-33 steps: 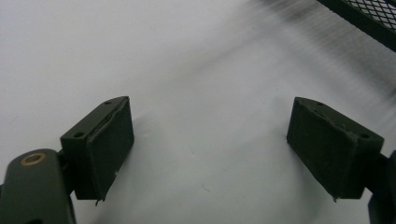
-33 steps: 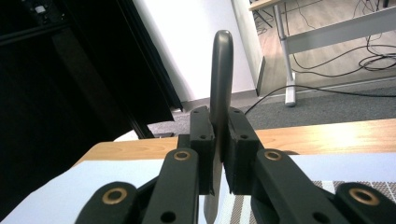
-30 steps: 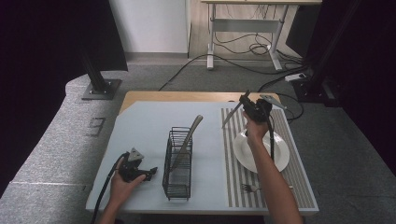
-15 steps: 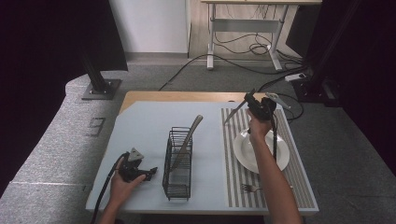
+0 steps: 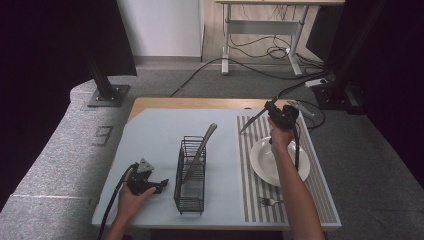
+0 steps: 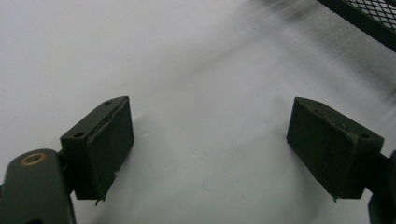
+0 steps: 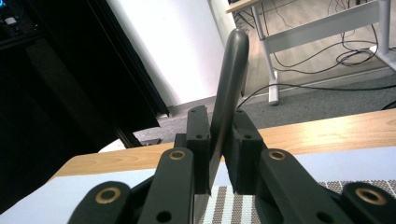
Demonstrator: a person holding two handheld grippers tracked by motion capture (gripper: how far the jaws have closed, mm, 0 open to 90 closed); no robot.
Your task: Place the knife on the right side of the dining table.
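Knife (image 5: 255, 118) pinched by right gripper (image 5: 278, 114) | left gripper (image 5: 159, 184) spread on pale-blue table (image 5: 150, 135) | grey carpet (image 5: 60, 150)

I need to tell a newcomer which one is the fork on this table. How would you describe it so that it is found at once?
Start at the striped mat covering the right part of the table. On it sits a white plate. The fork lies flat on the mat on the person's side of the plate, near the table's front edge; it is small and silver, not standing in the wire basket like the other utensil.
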